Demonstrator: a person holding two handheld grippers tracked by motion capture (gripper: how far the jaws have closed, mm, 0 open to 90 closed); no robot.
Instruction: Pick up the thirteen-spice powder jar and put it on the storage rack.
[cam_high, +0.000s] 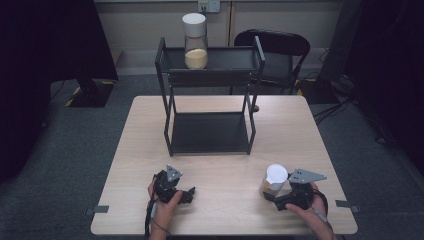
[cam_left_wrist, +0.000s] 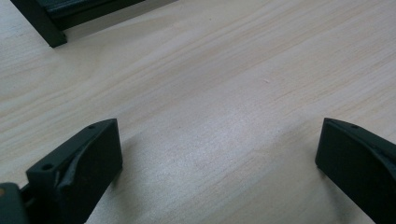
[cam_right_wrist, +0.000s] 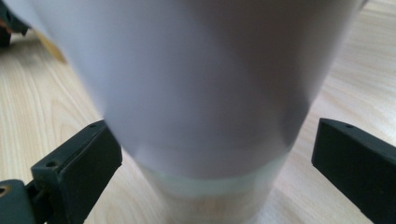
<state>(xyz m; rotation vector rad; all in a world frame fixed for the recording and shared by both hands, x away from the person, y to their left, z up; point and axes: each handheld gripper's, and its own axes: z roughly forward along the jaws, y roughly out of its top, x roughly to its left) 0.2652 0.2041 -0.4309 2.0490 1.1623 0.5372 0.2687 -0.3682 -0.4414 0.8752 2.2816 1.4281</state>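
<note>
The right gripper (cam_high: 274, 196) stands released, its jaws either side of the clear white-lidded jar of pale grains (cam_right_wrist: 201, 93), not yet touching. To grasp well, centre the jar and clench low on the glass, below the lid. The left gripper (cam_high: 189, 194) rests released on the pale wooden tabletop (cam_left_wrist: 224, 84). Beyond both stands the black two-tier metal shelf (cam_high: 210, 132), bearing a similar taller jar (cam_high: 195, 42).

Black jaws, grey three-cornered plates (cam_high: 306, 175)
</note>
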